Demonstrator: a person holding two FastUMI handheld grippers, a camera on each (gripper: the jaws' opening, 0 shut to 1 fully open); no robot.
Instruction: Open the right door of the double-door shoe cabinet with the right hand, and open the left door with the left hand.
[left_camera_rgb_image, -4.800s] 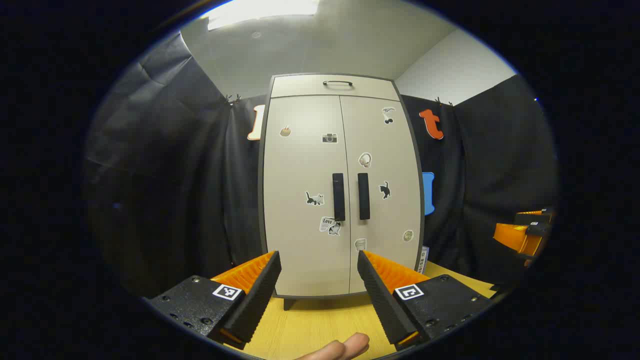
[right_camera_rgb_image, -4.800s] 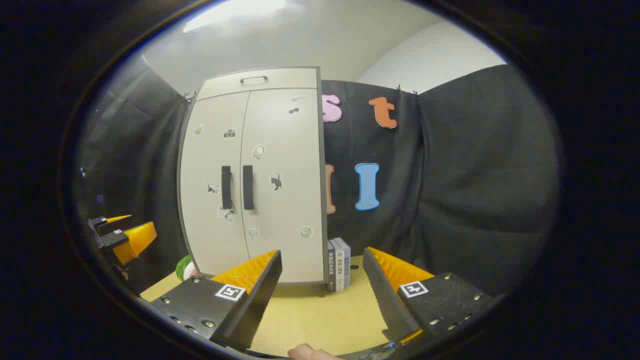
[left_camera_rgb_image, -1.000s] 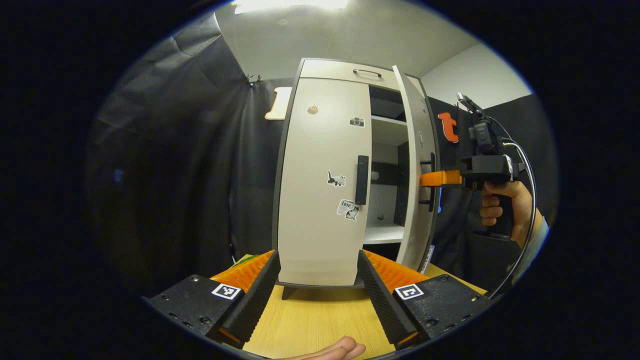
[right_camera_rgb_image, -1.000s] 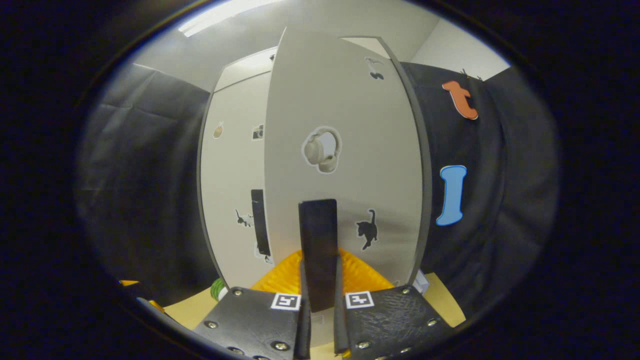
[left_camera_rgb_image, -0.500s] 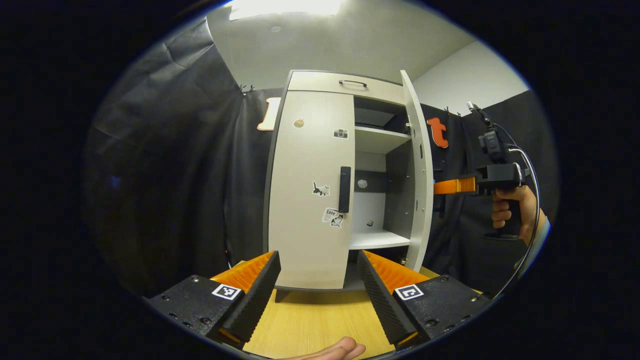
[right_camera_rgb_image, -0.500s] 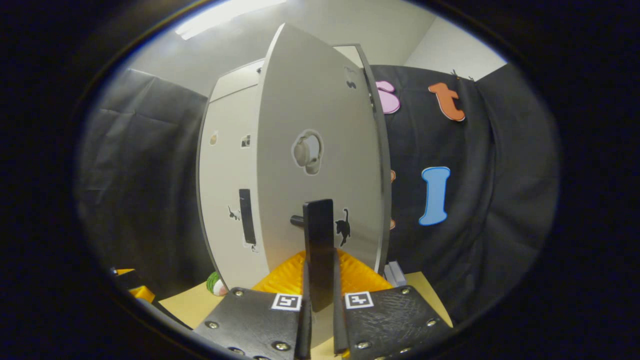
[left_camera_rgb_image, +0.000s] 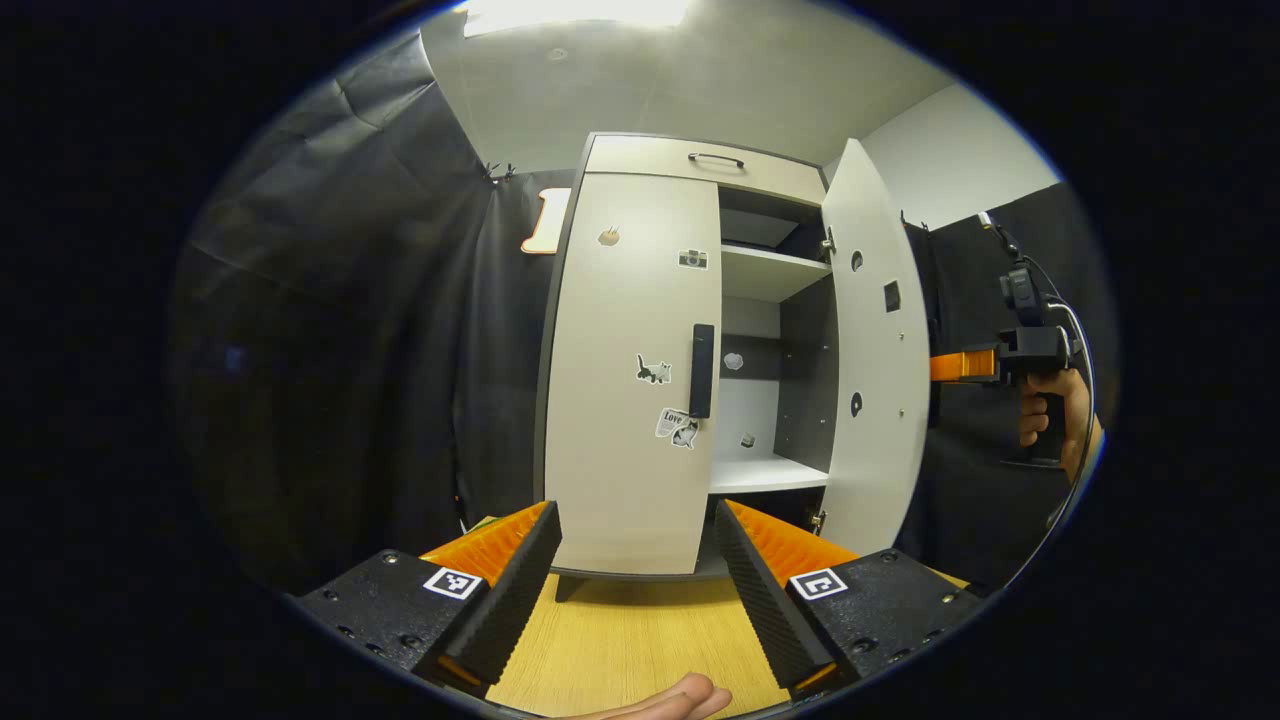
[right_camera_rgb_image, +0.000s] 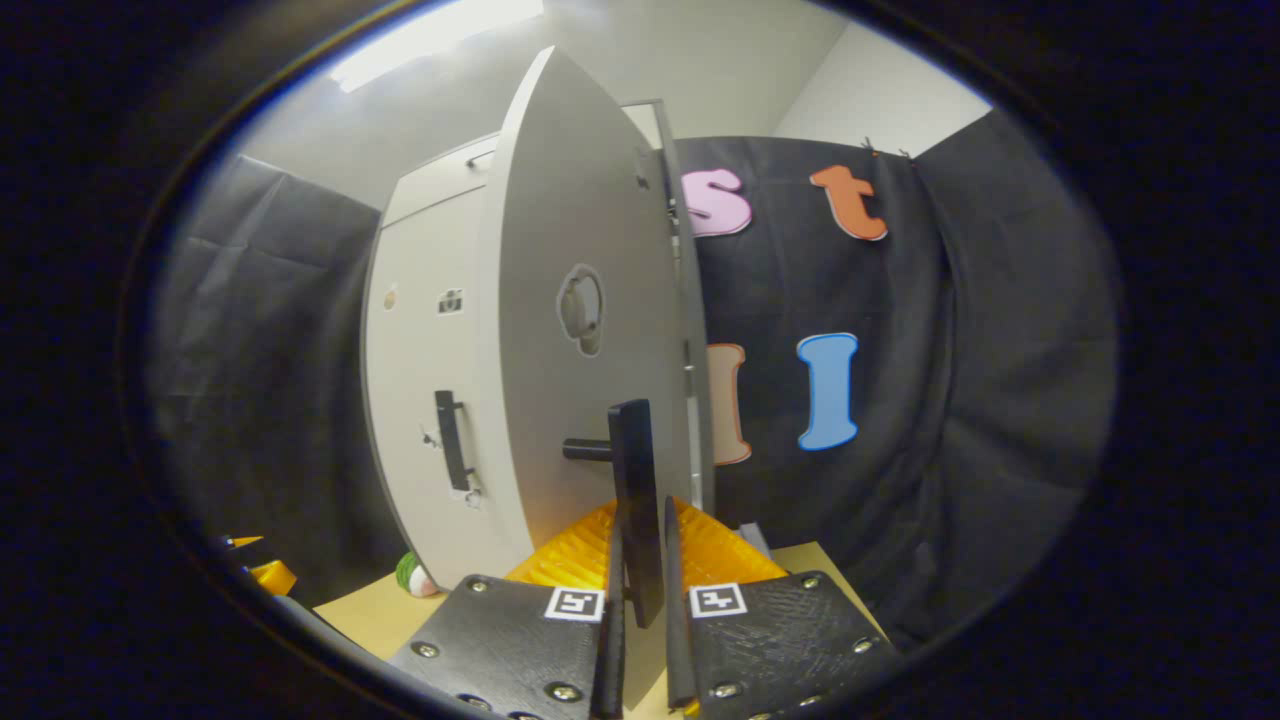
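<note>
The pale shoe cabinet (left_camera_rgb_image: 640, 180) stands on the table ahead. Its left door (left_camera_rgb_image: 630, 380) is closed, with a black vertical handle (left_camera_rgb_image: 702, 370) at its inner edge. The right door (left_camera_rgb_image: 875, 370) is swung wide open, baring the shelves (left_camera_rgb_image: 765, 275) inside. My left gripper (left_camera_rgb_image: 637, 560) is open and holds nothing, well short of the left door. In the right gripper view, my right gripper (right_camera_rgb_image: 640, 570) is shut on the right door's handle (right_camera_rgb_image: 635, 480), with the right door (right_camera_rgb_image: 570, 350) edge-on before it. A hand holds the right gripper (left_camera_rgb_image: 940, 366) at the far right, beyond the open door.
The wooden tabletop (left_camera_rgb_image: 640, 640) runs from my left gripper to the cabinet's foot. A drawer with a small handle (left_camera_rgb_image: 716, 160) tops the cabinet. A green and white object (right_camera_rgb_image: 412, 575) lies by the cabinet's base. Black cloth hangs behind and on both sides.
The right door has swung from closed to wide open, pulled by my right gripper shut on its handle. My left gripper has stayed open in front of the closed left door.
</note>
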